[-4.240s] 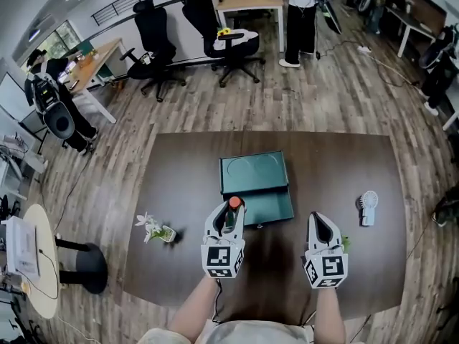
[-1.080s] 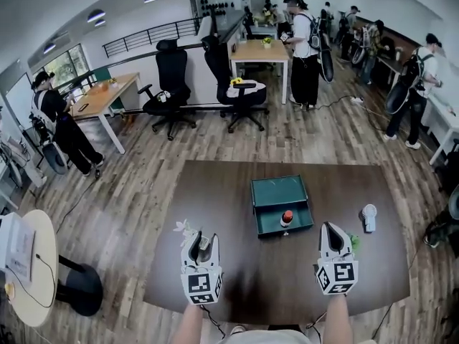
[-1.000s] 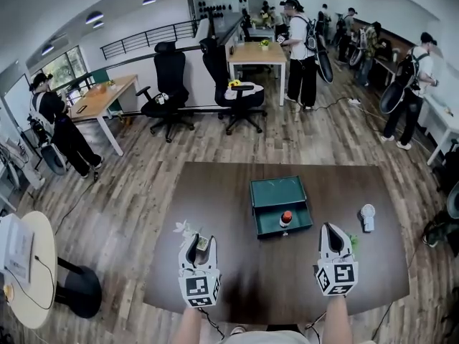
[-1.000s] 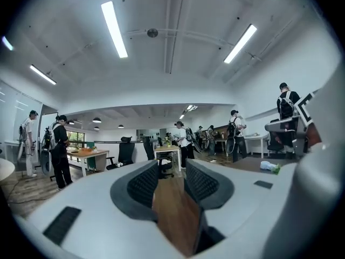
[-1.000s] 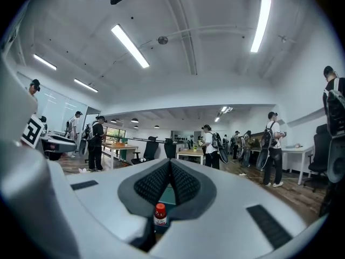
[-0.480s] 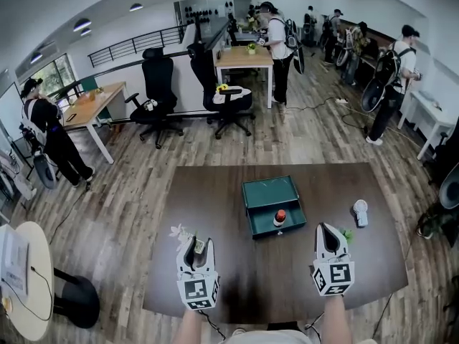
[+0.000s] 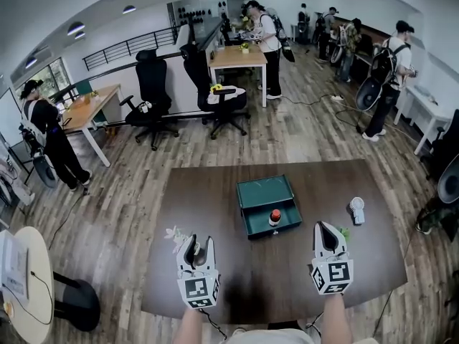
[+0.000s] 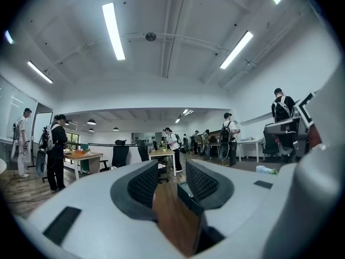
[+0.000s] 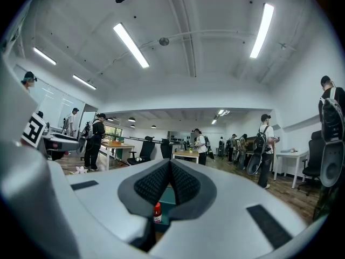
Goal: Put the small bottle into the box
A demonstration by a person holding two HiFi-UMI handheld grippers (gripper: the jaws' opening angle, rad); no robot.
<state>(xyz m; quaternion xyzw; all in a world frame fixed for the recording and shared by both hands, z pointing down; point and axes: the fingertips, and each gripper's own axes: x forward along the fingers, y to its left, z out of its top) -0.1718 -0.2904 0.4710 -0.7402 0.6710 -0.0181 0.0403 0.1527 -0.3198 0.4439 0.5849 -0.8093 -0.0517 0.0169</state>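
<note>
- Small bottle [image 7: 275, 216], red cap: stands upright inside the open green box [image 7: 257, 222], toward the tray's right side. The box lid lies open on the side toward the table's far edge.
- The box sits about mid-table [image 7: 265, 282], a little nearer the far edge than the near one.
- Left gripper [image 7: 197, 244]: by the near edge, left of the box and well apart from it. Fingers are spread with nothing between them; its own view shows only bare tabletop and a corner of the box through the gap.
- Right gripper [image 7: 326, 229]: by the near edge, right of the box and well apart from it. Fingers are pressed together and hold nothing; its own view shows the bottle beyond and below the pads, not between them.
- Also on the table: white hand fan [image 7: 356, 209] toward the right edge, flower sprig [image 7: 175, 234] just beside the left gripper.
- Judgement: placement looks done, since the bottle is in the box and neither gripper touches it. Nothing the task asks for seems left; the lid is open.
</note>
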